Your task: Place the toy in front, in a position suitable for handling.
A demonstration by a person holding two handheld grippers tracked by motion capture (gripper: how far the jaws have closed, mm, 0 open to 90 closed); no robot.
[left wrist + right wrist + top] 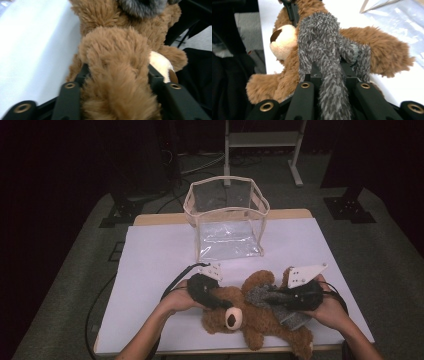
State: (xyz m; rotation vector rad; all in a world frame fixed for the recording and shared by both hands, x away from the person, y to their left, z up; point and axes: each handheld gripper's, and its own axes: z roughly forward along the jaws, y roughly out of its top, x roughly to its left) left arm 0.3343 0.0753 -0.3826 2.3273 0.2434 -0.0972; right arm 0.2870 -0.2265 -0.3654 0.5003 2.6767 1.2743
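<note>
**Teddy bear gripped at head and scarf, lift toward the pouch judged next**

While the brown teddy bear (250, 317) lay on its back near the front edge of the white-covered bench (150, 265), it was gripped from both sides. The left tool (212, 296) was clamped on the plush of the bear's head, brown fur being seen bulging between its jaws in the left gripper view (117, 82). The right tool (292, 297) was closed tight on the grey scarf (329, 65) wound about the bear's neck, one tail of which ran down between the jaws. A clear plastic pouch (227, 217) with beige trim stood upright and open-topped farther back on the bench, well apart from the bear.

The step in hand was judged to be the securing of a two-handed hold. The next move was judged to call for a joint lift, with both tools raised together, so that the bear could be carried back over the pouch's rim. A hold on the scarf alone was thought liable to slip or to unwind it.
</note>
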